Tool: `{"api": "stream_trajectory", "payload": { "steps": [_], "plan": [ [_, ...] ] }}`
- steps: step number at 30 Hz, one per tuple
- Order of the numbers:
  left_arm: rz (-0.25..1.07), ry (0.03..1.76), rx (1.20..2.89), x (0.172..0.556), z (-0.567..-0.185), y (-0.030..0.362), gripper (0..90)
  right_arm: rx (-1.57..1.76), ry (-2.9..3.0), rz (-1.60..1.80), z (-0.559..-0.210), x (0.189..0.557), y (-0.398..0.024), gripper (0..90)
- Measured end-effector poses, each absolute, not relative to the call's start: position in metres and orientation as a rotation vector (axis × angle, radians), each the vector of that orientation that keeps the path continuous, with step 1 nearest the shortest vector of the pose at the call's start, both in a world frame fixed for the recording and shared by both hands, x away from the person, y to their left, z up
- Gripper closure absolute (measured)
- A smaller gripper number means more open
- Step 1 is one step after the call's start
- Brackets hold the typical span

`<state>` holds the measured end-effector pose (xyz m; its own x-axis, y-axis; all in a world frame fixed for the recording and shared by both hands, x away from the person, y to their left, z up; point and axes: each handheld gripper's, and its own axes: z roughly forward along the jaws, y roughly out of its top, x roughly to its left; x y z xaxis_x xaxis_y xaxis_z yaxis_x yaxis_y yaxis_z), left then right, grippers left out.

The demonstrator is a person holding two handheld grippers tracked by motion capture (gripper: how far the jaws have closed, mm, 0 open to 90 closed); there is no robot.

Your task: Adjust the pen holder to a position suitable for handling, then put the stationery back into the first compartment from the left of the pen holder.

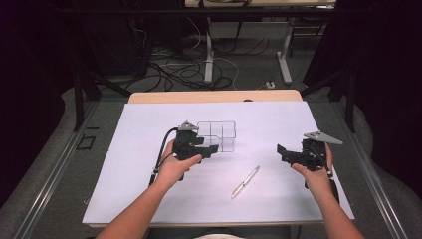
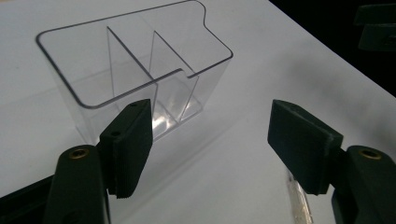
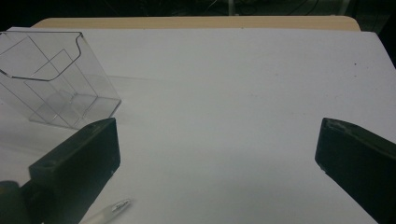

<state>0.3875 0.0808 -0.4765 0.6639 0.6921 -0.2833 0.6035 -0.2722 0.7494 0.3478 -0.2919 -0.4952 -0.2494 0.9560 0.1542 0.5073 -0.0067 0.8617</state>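
Left hand-held gripper point(image 1: 211, 149): held by the left hand point(image 1: 176, 167) a little left of the table's middle in the high view, its jaws aimed toward 3 o'clock. The jaws stand apart with nothing between the pads. In the left gripper view the left-hand jaw overlaps the organizer's near wall; whether it touches, I cannot tell.

Right hand-held gripper point(image 1: 281, 151): held by the right hand point(image 1: 316, 174) near the table's right edge, jaws aimed toward 9 o'clock, facing the other gripper across the sheet. In the right gripper view the jaws are spread wide over bare white surface, holding nothing.

Clear organizer point(image 1: 217, 135): a see-through plastic box with inner dividers, standing upright with its open top upward, at about 1 o'clock from the left gripper's jaws and just beside them. In the high view its long axis runs from 9 to 3 o'clock. One wall has a stepped, lower cut-out, seen in the left gripper view point(image 2: 140, 70). In the right gripper view it sits at the upper left point(image 3: 56, 79).

Pen point(image 1: 245, 181): a slim, silvery pen lying flat on the table between the two grippers and nearer the person, apart from both. Its long axis runs from 7 to 1 o'clock in the high view. One end shows in the right gripper view point(image 3: 116, 206).

Table point(image 1: 149, 199): covered by a white sheet, with a pale wooden edge at the far side.
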Motion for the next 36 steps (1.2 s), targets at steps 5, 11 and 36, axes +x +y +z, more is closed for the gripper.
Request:
{"api": "stream_trajectory", "payload": {
  "steps": [5,11,36],
  "plan": [
    [0.101,1.011,1.996,0.392,-0.476,0.068,34.5,1.506,1.796,1.194,-0.496,0.349,-0.293,0.0],
    [0.045,1.030,2.039,0.395,-0.476,0.054,40.8,1.504,1.810,1.206,-0.497,0.349,-0.293,0.0],
    [-0.140,1.034,2.195,0.405,-0.492,-0.002,56.2,1.509,1.830,1.222,-0.499,0.350,-0.293,0.0]
  ]
}}
